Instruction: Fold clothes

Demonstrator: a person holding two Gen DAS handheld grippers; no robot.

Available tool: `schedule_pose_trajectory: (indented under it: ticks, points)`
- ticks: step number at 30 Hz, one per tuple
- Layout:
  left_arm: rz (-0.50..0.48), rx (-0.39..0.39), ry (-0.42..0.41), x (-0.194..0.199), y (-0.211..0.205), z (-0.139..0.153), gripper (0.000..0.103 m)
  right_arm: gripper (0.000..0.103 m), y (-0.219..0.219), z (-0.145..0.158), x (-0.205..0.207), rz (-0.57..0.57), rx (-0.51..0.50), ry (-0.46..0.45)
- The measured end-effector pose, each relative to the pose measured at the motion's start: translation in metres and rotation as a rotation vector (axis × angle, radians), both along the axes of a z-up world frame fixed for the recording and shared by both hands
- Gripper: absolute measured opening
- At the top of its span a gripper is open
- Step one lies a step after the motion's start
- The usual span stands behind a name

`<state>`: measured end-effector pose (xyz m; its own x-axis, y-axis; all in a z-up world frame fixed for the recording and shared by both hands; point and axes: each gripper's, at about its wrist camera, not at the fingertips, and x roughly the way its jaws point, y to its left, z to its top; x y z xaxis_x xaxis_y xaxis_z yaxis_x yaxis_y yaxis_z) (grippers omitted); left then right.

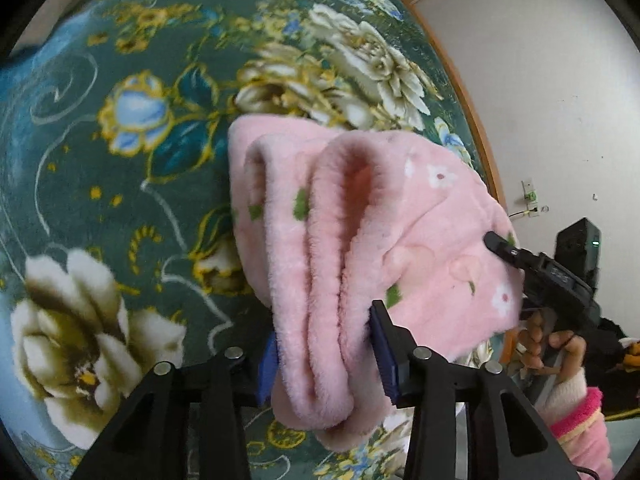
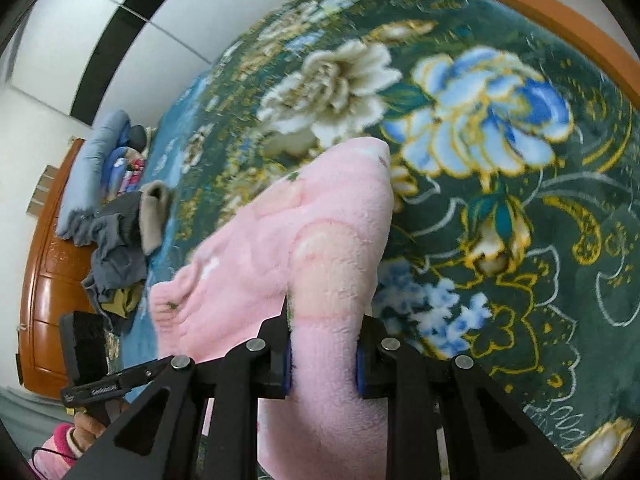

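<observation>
A pink fleece garment (image 1: 360, 220) with small flowers is bunched in thick folds over the green floral blanket (image 1: 120, 160) of a bed. My left gripper (image 1: 326, 356) is shut on one end of it, the folded layers filling the gap between the blue pads. In the right wrist view the same pink garment (image 2: 300, 240) runs up from my right gripper (image 2: 323, 364), whose pads pinch a narrow band of it. The right gripper's black finger (image 1: 496, 242) lies along the garment's far edge, held by a hand (image 1: 560, 344) in a pink sleeve. The left gripper (image 2: 120, 380) shows at lower left.
The floral blanket (image 2: 480, 200) covers the whole bed. A heap of grey and tan clothes (image 2: 120, 240) and a blue quilt (image 2: 92, 168) lie by the wooden headboard (image 2: 44, 300). A white wall (image 1: 540, 100) with a socket (image 1: 530, 196) borders the bed's wooden edge.
</observation>
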<state>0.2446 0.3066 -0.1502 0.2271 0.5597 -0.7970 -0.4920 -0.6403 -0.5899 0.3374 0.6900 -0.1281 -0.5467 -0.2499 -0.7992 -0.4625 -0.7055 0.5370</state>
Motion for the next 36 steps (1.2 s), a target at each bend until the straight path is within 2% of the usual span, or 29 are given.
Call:
schedule_pose_trajectory:
  ticks: [2,4,6,7,8,12,15,18,20,22,27,31,33,36]
  points:
    - [0.002,0.008,0.021,-0.002,-0.009,0.008,0.050,0.024,0.002,-0.003,0.002,-0.008,-0.005,-0.005]
    - [0.002,0.014,0.058,-0.005,-0.014,0.017,0.049,0.034,0.004,-0.005,0.005,-0.016,-0.010,-0.009]
    - [-0.012,0.037,0.132,-0.005,-0.010,0.035,0.049,0.039,0.003,-0.001,0.009,-0.008,0.011,-0.019]
    - [-0.020,0.051,0.169,-0.005,-0.008,0.044,0.049,0.047,0.002,0.004,0.011,-0.006,0.035,-0.026]
    - [-0.035,0.071,0.203,-0.003,-0.003,0.054,0.049,0.048,-0.001,0.010,0.013,-0.011,0.073,-0.025]
    - [-0.171,0.134,0.321,0.022,0.030,0.082,0.049,0.048,-0.016,0.040,0.025,-0.044,0.240,-0.009]
    - [-0.256,0.139,0.382,0.039,0.051,0.084,0.050,0.048,-0.049,0.057,0.032,0.019,0.353,0.039]
    - [-0.232,0.097,0.364,0.038,0.061,0.064,0.049,0.049,-0.078,0.055,0.031,0.133,0.394,0.050]
    - [-0.197,0.062,0.342,0.030,0.063,0.050,0.049,0.049,-0.084,0.042,0.030,0.163,0.408,0.011]
    - [-0.175,0.042,0.331,0.024,0.061,0.038,0.049,0.049,-0.076,0.026,0.034,0.124,0.398,-0.031]
    - [-0.148,0.025,0.285,0.018,0.058,0.018,0.049,0.049,-0.059,0.004,0.043,0.051,0.316,-0.034]
    - [-0.179,-0.017,0.294,0.019,0.061,0.008,0.049,0.049,-0.054,-0.012,0.041,0.023,0.289,-0.039]
    - [-0.197,-0.015,0.308,0.021,0.060,0.010,0.049,0.049,-0.054,-0.020,0.041,0.023,0.280,-0.046]
    - [-0.216,0.021,0.340,0.029,0.053,0.029,0.049,0.049,-0.053,-0.012,0.039,0.005,0.267,-0.059]
